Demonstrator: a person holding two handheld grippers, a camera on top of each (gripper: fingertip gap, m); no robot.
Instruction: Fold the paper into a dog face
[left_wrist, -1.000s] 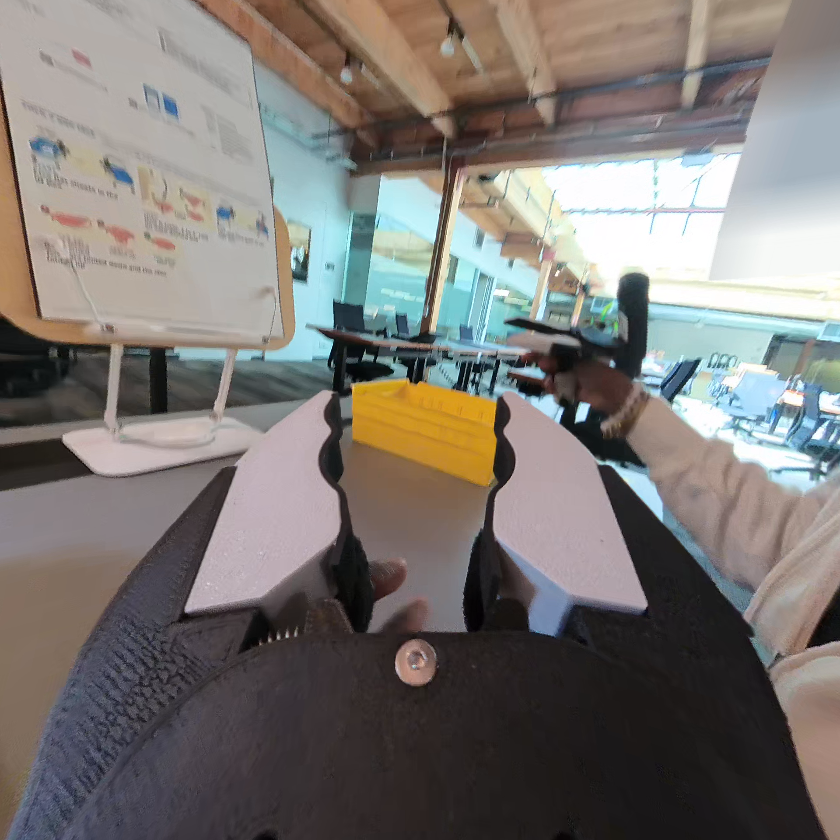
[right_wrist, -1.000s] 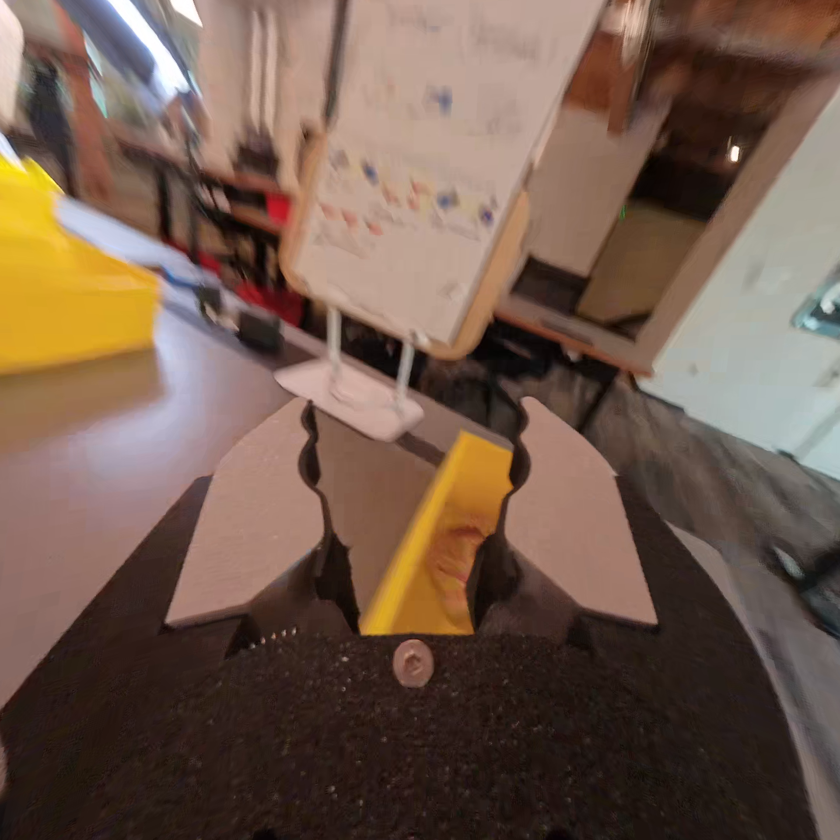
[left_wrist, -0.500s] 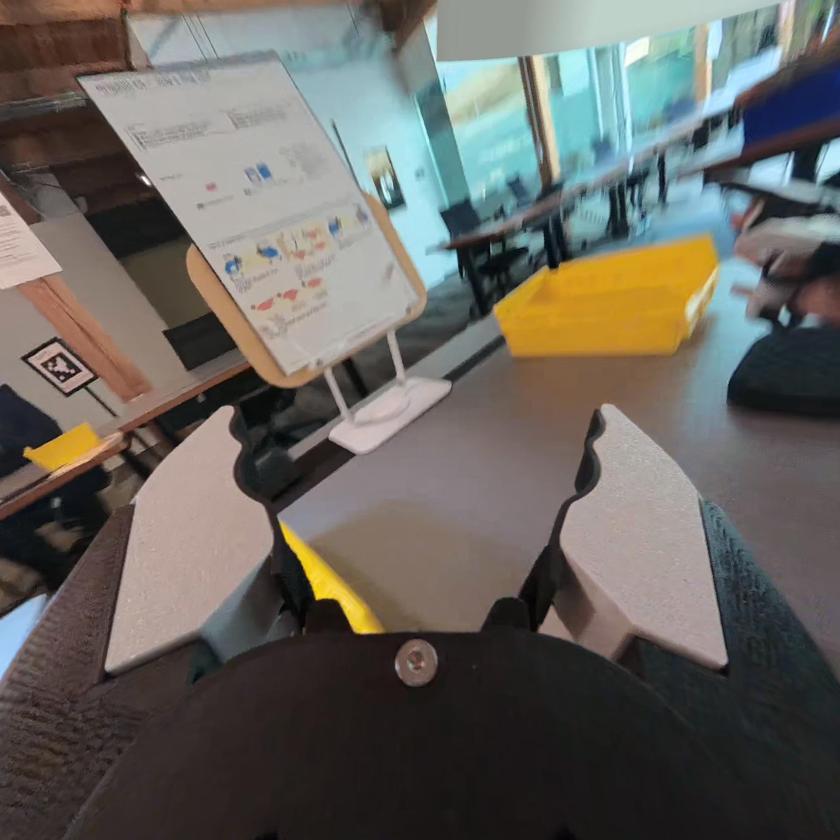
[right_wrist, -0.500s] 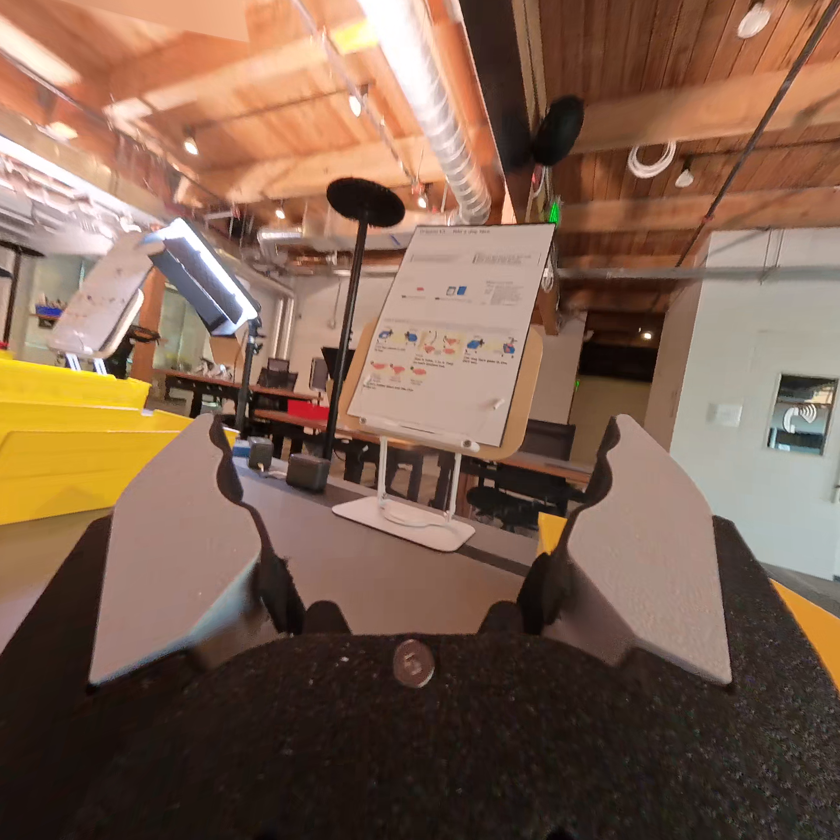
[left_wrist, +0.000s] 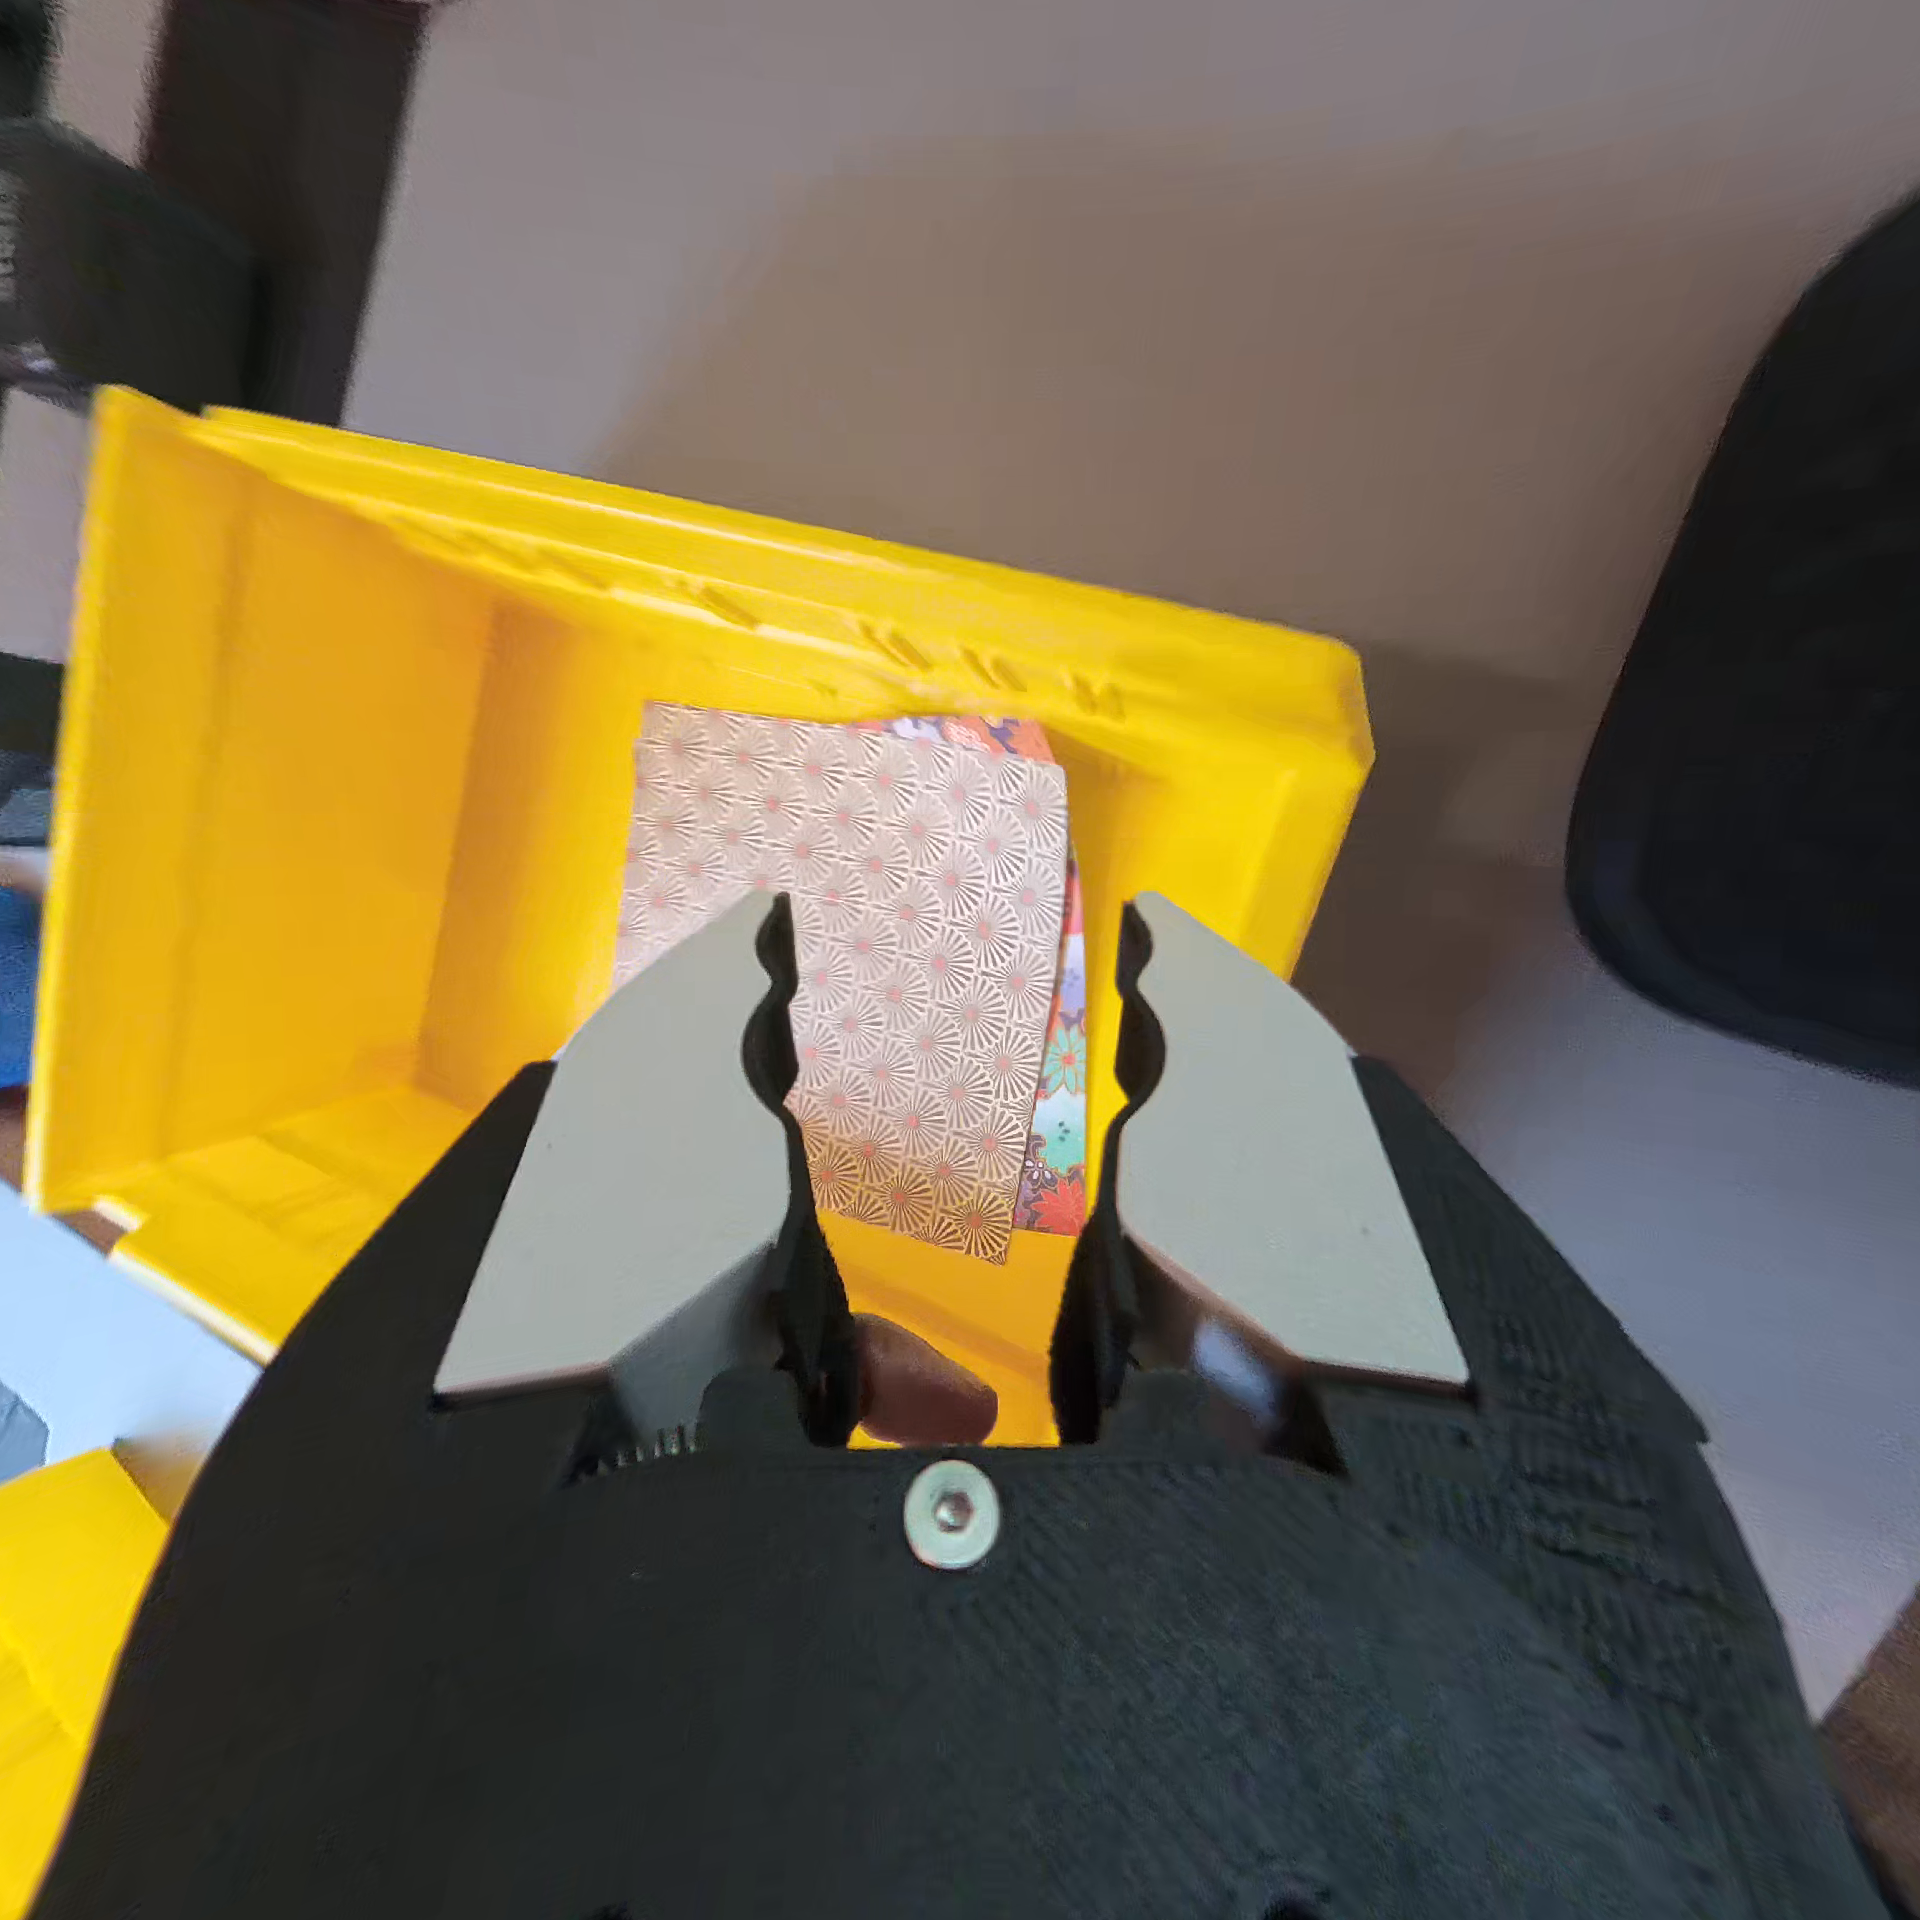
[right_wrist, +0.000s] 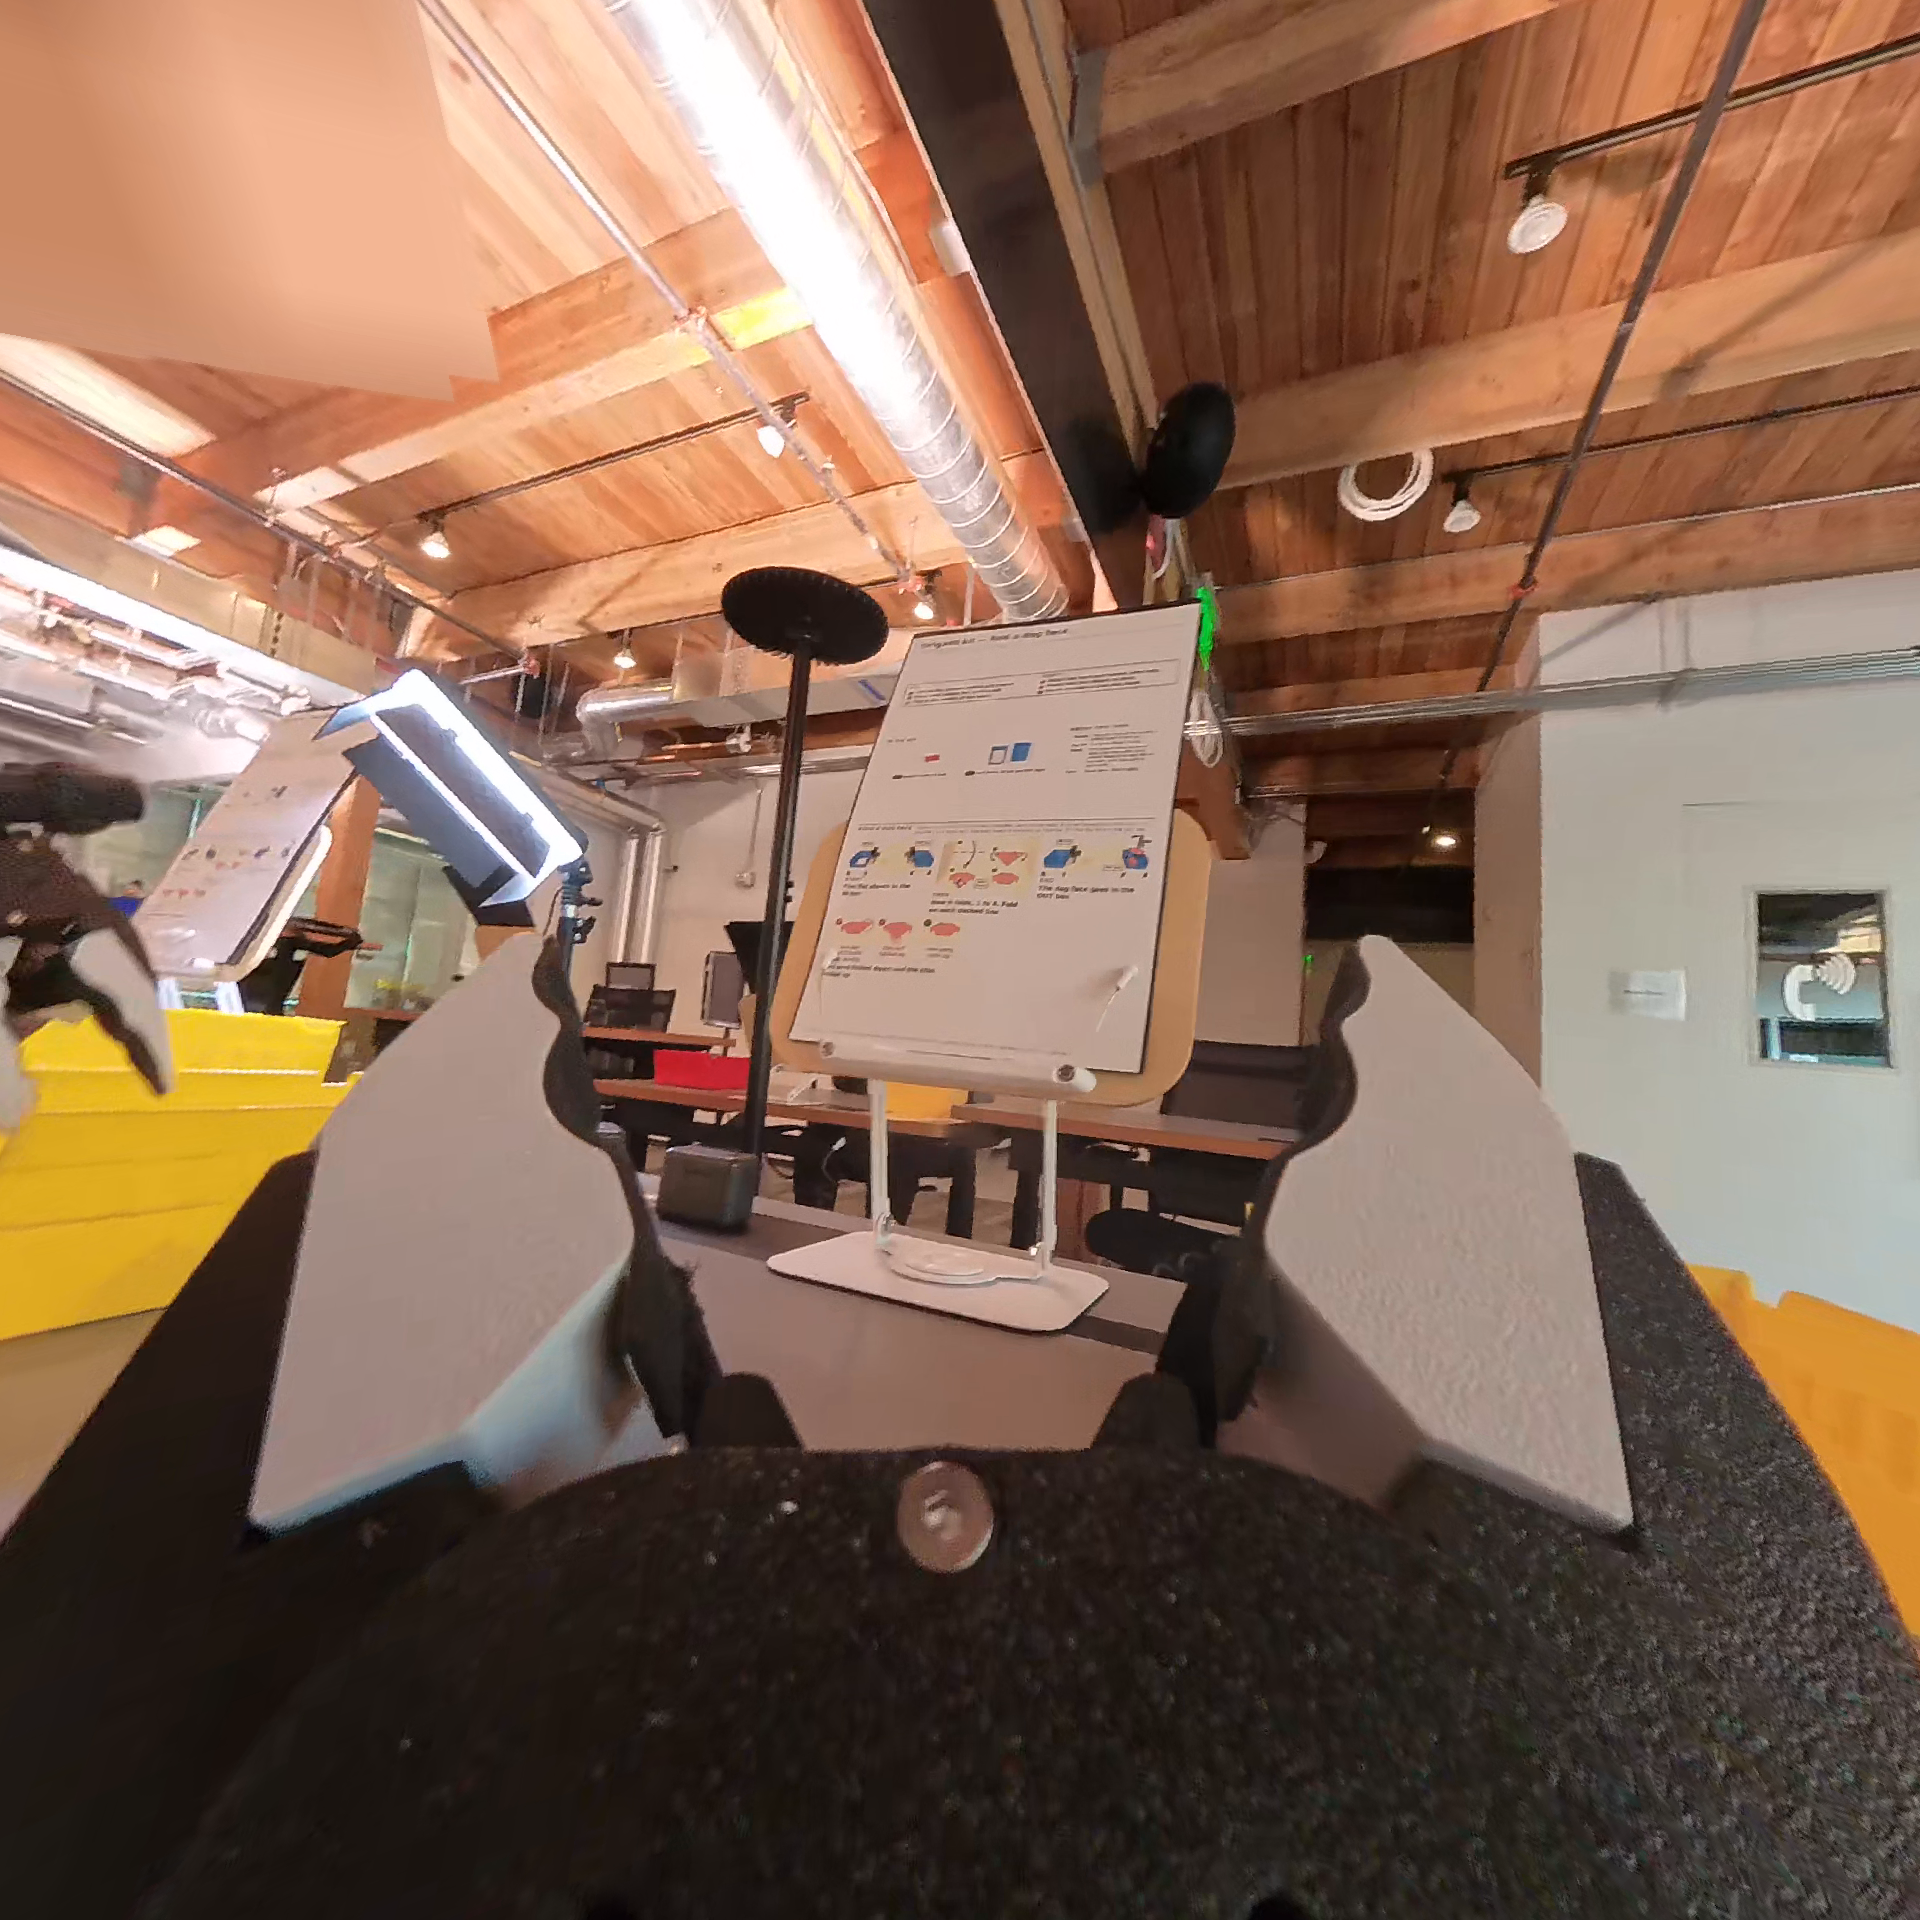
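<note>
bright daylight | left view motion-blurred | right sharp, edges fisheye-warped | ceiling tube glare

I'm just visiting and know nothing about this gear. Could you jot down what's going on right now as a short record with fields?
Setting: grey table in an open workshop
Left gripper: open, pointed down into a yellow bin, holding nothing
Paper: patterned origami sheets stacked in that bin, top one with a starburst print, unfolded
Right gripper: open, empty, aimed level across the table
Ahead of right gripper: instruction sheet on a stand
Progress: no paper picked up yet
</note>
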